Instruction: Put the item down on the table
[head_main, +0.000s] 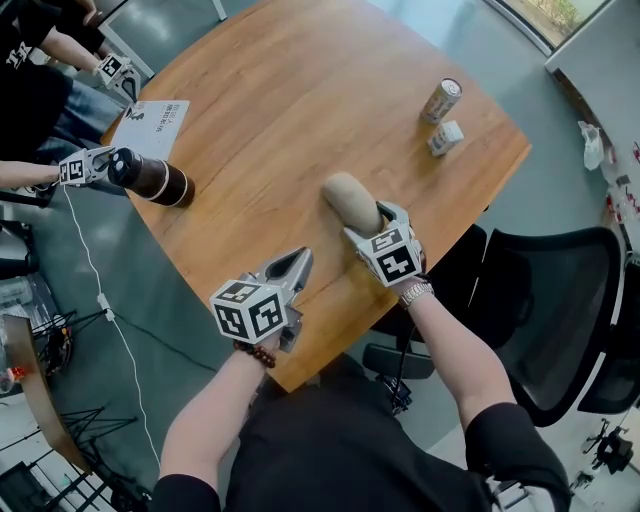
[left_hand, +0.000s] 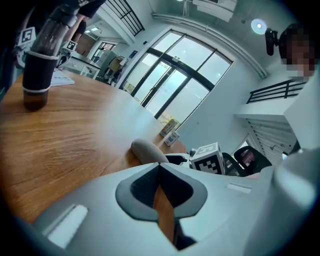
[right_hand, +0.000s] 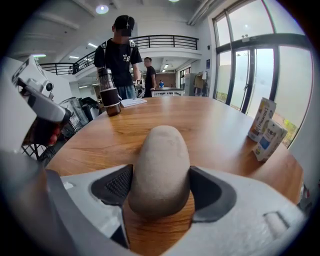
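Pads (right_hand: 116, 186) of the right tongs (right_hand: 161, 170) press on both sides of the item (right_hand: 160, 145), a smooth beige, stone-like lump that juts forward past the tips. It lies low over the table (head_main: 280, 90) near the person's edge, with its shadow close under it; whether its underside touches the wood cannot be told. The left tongs (left_hand: 159, 166) are closed, tip against tip, with nothing between them. They are held just above the same edge, a little apart from the item on its left. Farther out, at the right rim of the table, a can (head_main: 441, 100) and a small carton (head_main: 445, 137) stand close together. At the left rim, another person's tongs (head_main: 85, 166) hold a dark bottle (head_main: 152, 178), with a sheet of paper (head_main: 152, 124) lying just beyond it. A black chair (head_main: 560, 320) stands off the table at the person's right.
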